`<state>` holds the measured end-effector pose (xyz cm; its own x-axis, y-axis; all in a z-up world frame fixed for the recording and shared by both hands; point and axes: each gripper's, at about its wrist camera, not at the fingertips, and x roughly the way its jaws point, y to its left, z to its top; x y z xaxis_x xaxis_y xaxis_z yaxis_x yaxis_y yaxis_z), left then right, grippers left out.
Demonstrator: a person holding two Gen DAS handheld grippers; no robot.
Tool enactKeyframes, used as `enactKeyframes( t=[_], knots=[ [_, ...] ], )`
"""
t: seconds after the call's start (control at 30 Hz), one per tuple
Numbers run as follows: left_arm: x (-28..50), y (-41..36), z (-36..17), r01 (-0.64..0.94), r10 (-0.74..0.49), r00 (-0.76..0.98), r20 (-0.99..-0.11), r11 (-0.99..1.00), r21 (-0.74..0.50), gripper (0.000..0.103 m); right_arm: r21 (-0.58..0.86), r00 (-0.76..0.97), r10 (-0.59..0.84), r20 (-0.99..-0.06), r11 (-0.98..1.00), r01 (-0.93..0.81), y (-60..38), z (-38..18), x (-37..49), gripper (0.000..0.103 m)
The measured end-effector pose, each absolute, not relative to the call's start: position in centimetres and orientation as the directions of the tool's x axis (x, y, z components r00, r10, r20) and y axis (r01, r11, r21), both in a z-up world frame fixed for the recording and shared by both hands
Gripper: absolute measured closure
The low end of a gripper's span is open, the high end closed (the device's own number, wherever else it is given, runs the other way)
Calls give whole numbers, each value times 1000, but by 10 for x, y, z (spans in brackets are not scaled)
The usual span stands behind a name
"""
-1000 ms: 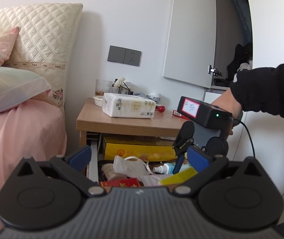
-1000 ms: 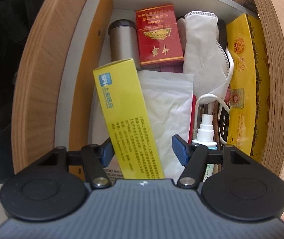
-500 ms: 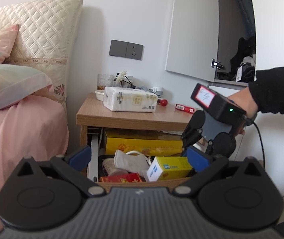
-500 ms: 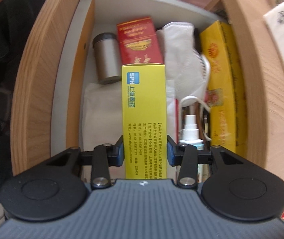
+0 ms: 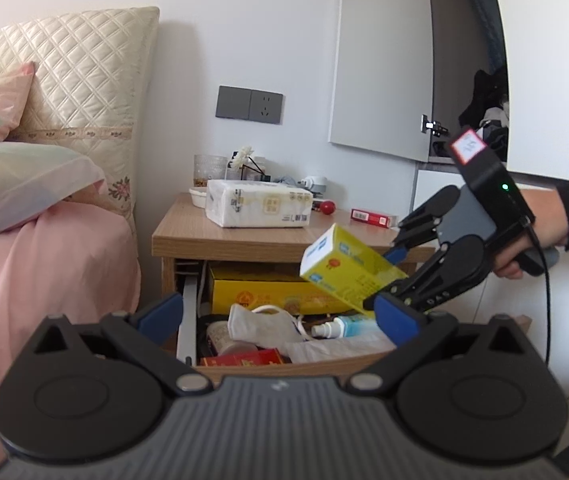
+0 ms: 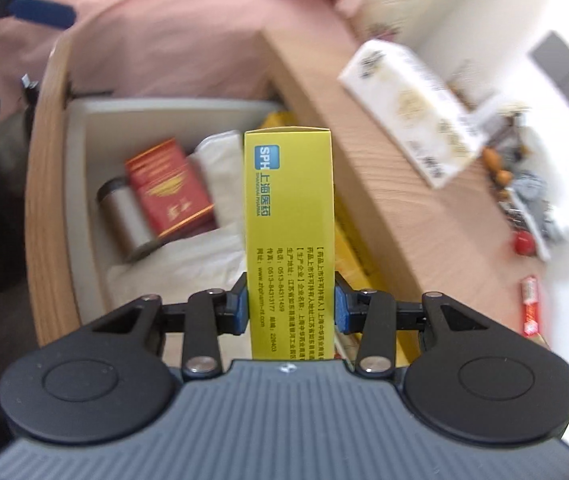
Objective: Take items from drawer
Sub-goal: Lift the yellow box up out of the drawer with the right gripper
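Right gripper (image 6: 290, 307): clenched on the yellow medicine box (image 6: 289, 216); both blue pads press the box's long sides near its rear end, and the box juts straight forward between the fingers.
Yellow medicine box, place: in the air above the open drawer (image 5: 284, 368), clear of the contents; in the left wrist view it tilts with its white-and-blue end up and toward the bed, in front of the nightstand (image 5: 244, 236) edge.
Left gripper (image 5: 280, 316): released, fingers spread wide, nothing between them, low in front of the drawer.
Drawer contents: red packet (image 6: 168, 188), metal canister (image 6: 124, 220), white face mask (image 5: 260, 324), spray bottle (image 5: 336, 326), long yellow carton (image 5: 268, 292) at the back.
Nightstand top: tissue pack (image 5: 258, 208), red ball (image 5: 327, 208), small red pack (image 5: 372, 217).
Change from half a second ago: box was level with the drawer rim, just over the contents; now raised well above it and swung toward the nightstand. Right wrist view now blurred. Left gripper unmoved.
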<state>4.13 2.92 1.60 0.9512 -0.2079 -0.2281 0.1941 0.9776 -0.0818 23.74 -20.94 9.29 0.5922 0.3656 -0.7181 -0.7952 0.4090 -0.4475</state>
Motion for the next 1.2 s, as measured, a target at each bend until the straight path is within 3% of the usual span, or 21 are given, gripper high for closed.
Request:
enactKeyframes(
  t=[0.07, 0.2, 0.57, 0.93, 1.2],
  knots=[
    [39, 29, 16, 194, -207, 952, -224, 978, -80, 0, -452, 619, 381, -687, 443, -774, -184, 40, 224, 60],
    [38, 26, 17, 194, -205, 954, -220, 978, -72, 0, -464, 688, 404, -603, 524, -715, -175, 20, 203, 60],
    [33, 25, 19, 183, -194, 960, -202, 980, -73, 0, -320, 848, 395, -355, 801, -507, -192, 27, 168, 60],
    [30, 21, 20, 181, -190, 963, -191, 982, -62, 0, -197, 914, 388, -119, 893, -404, -198, 5, 131, 60],
    [27, 23, 21, 161, -170, 971, -171, 985, -66, 0, -168, 923, 384, -15, 909, -381, -196, 0, 96, 60]
  ],
)
